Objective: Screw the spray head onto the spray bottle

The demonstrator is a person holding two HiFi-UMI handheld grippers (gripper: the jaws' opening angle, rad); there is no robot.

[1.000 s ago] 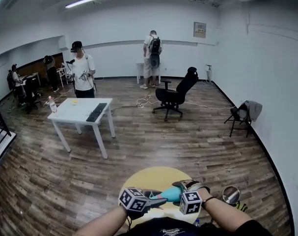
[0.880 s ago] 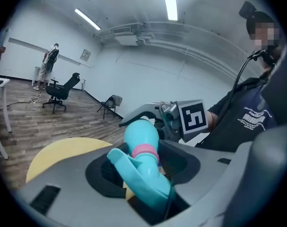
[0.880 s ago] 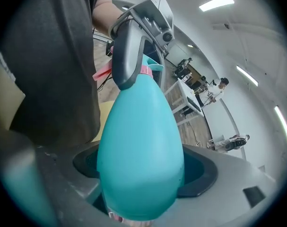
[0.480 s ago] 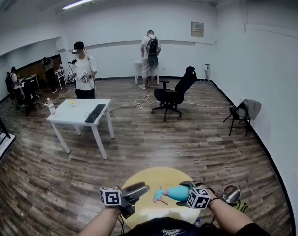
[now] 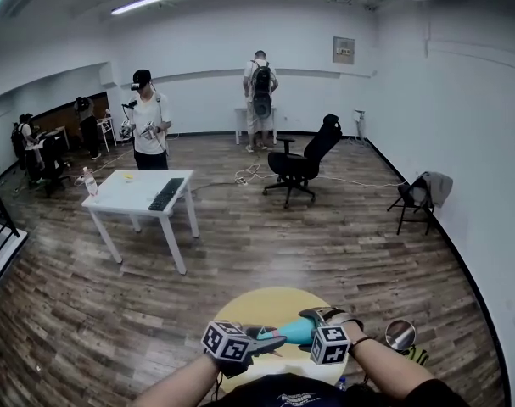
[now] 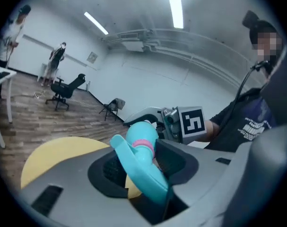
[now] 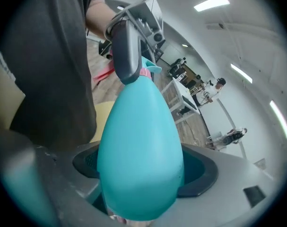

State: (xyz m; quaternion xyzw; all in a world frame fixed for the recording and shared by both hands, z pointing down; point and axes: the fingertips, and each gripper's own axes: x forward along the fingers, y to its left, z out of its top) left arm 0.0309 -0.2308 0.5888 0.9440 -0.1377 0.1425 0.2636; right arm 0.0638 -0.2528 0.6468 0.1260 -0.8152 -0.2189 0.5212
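Left gripper [image 6: 145, 167]: the jaws have just been closing and now pinch the spray head's trigger.
Spray head [image 6: 142, 162]: turquoise, between the left jaws; its pink collar [image 6: 144, 144] sits just past their tips, at the bottle's neck.
Right gripper [image 7: 142, 174]: jaws clamped on the bottle's wide body.
Bottle [image 7: 141, 141]: turquoise, egg-shaped, with its neck pointing away from the right gripper toward the left one.
Both grippers: tips face each other, close together, above a round yellow table [image 5: 249, 305].
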